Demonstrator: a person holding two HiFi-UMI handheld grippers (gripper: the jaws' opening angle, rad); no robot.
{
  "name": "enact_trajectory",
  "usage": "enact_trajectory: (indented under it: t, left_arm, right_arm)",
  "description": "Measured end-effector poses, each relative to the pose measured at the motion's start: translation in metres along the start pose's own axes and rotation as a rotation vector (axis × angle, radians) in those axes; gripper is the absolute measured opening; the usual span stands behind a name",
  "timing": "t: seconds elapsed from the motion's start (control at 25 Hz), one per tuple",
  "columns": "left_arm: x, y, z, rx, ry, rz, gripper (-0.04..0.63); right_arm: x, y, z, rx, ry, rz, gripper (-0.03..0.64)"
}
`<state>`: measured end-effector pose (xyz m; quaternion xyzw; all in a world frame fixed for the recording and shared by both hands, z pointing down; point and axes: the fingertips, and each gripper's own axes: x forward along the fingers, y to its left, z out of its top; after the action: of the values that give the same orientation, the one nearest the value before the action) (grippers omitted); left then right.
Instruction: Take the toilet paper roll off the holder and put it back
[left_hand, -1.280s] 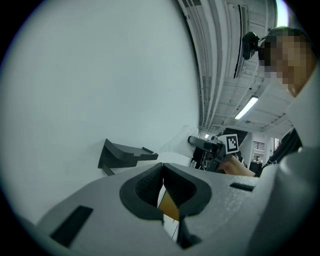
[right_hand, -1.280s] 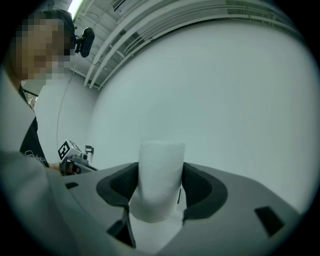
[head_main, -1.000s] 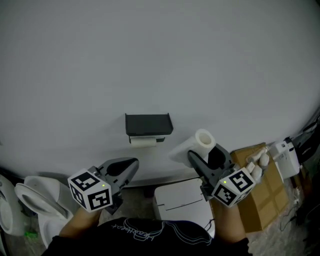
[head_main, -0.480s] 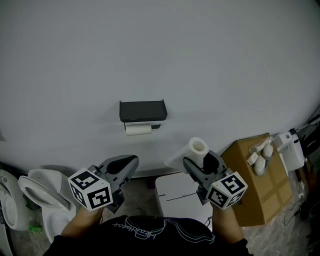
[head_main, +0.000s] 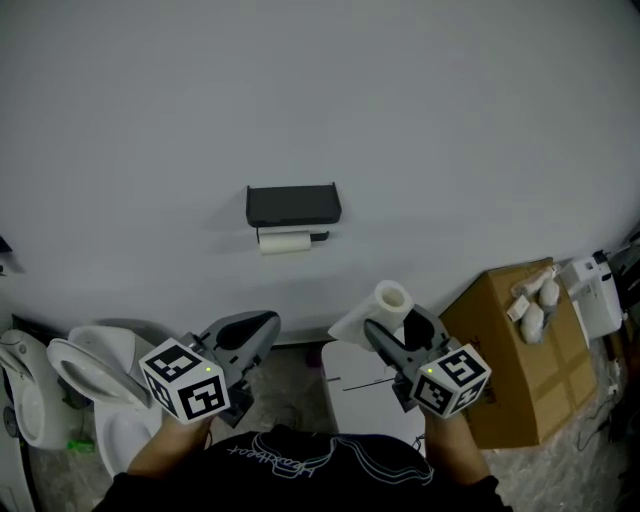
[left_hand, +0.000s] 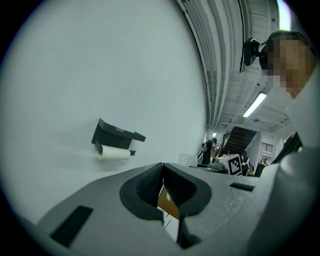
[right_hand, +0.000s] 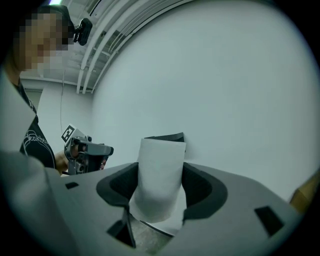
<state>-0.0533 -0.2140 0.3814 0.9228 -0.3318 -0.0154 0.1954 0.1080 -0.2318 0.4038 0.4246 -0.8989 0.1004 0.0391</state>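
Observation:
A black wall holder (head_main: 293, 203) carries a white roll (head_main: 285, 241) on its bar. A second toilet paper roll (head_main: 388, 302) stands upright between the jaws of my right gripper (head_main: 398, 322), which is shut on it, low and to the right of the holder and well off the wall. In the right gripper view the roll (right_hand: 161, 165) fills the gap of the right gripper (right_hand: 160, 186), with the holder (right_hand: 170, 137) just showing behind it. My left gripper (head_main: 252, 335) is shut and empty, below-left of the holder. The left gripper view shows the holder (left_hand: 115, 134) far ahead.
A toilet (head_main: 88, 372) stands at the lower left. A white box (head_main: 362, 378) sits below the grippers. A cardboard box (head_main: 505, 340) with white items on top is at the right, and a white device (head_main: 597, 298) lies beyond it.
The right gripper, still holding the roll, has come down and slightly left, away from the wall. The view has shifted a little. The left gripper has hardly moved.

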Motion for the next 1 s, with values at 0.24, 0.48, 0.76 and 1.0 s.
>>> enact_trajectory:
  t: [0.24,0.48,0.76,1.0]
  left_arm:
    - [-0.008,-0.002,-0.011,-0.008,0.010,0.021,0.005]
    - [-0.008,-0.006,-0.008,0.005,0.016,0.005,0.005]
    - [-0.003,0.005,0.005,0.012,0.015,-0.012,0.005]
    - [0.002,0.015,0.016,0.017,0.011,-0.031,0.005]
  right_arm:
    - [-0.002,0.007,-0.012,0.016,0.006,0.016,0.273]
    - [-0.005,0.009,-0.013,0.025,-0.003,0.004,0.273]
    - [0.000,0.004,-0.002,0.022,-0.024,-0.023,0.273]
    - [0.007,0.000,0.014,0.003,-0.037,-0.042,0.273]
